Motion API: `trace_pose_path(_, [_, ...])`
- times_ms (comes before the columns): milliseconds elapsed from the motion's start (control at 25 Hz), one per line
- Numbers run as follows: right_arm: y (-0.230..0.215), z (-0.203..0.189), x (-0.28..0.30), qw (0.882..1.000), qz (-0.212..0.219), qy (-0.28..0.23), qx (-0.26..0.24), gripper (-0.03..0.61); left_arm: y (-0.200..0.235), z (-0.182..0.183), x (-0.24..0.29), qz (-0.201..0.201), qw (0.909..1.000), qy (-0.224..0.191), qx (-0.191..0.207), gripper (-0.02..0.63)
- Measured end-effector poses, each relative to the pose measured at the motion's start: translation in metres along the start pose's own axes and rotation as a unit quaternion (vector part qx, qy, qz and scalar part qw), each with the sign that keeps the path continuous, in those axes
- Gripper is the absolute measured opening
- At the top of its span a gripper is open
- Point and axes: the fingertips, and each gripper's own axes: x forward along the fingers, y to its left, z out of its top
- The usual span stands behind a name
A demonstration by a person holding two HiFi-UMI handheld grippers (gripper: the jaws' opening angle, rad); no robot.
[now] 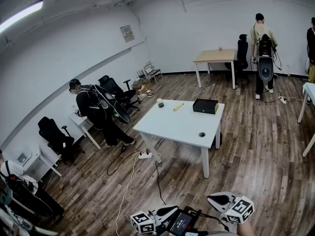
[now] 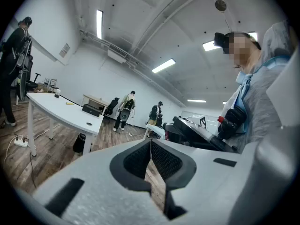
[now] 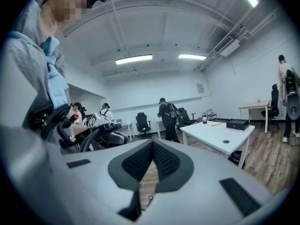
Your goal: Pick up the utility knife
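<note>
The yellow utility knife lies on the far side of the white table in the middle of the room, between a small jar and a black box. Both grippers hang at the bottom of the head view, well short of the table. My left gripper is shut with nothing between its pads. My right gripper is also shut and empty. The knife shows small on the table in the left gripper view and in the right gripper view.
A small black round thing sits near the table's front corner. A power strip and cables lie on the wood floor in front of the table. People stand at the left and far right. Office chairs line the left wall.
</note>
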Motion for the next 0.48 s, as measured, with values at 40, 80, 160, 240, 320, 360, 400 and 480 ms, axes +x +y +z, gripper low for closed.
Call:
trace_pose_path(40, [0.0004,0.0016,-0.0001,1.000,0.001,0.000,-0.001,0.026,-0.0004,0.0013,0.0001,0.000,1.0000,0.000,0.000,0.018])
trace_pose_path(80, [0.0008,0.0031,-0.0002,1.000,0.001,-0.001,-0.001,0.026,-0.0009,0.0025,0.0003,0.000,1.0000,0.000,0.000,0.018])
trace_pose_path(160, [0.0012,0.0053,-0.0008,1.000,0.001,-0.001,-0.002,0.026,-0.0022,0.0037,0.0010,0.000,1.0000,0.001,0.001,0.018])
trace_pose_path(240, [0.0019,0.0057,-0.0014,1.000,0.002,-0.002,-0.002,0.026,-0.0036,0.0027,0.0012,-0.002,1.0000,0.003,0.001,0.018])
trace_pose_path(320, [0.0034,0.0057,-0.0017,1.000,0.003,-0.002,-0.003,0.026,-0.0052,0.0015,0.0009,-0.002,1.0000,0.005,0.002,0.018])
trace_pose_path(360, [0.0040,0.0057,-0.0018,1.000,0.004,-0.002,-0.004,0.026,-0.0057,0.0010,0.0008,-0.002,1.0000,0.006,0.002,0.018])
trace_pose_path(400, [0.0045,0.0054,-0.0021,1.000,0.005,-0.002,-0.004,0.026,-0.0061,0.0002,0.0005,-0.001,1.0000,0.006,0.003,0.018])
trace_pose_path(480, [0.0056,0.0035,-0.0022,1.000,0.007,-0.002,-0.006,0.026,-0.0062,-0.0025,-0.0005,0.002,1.0000,0.006,0.003,0.018])
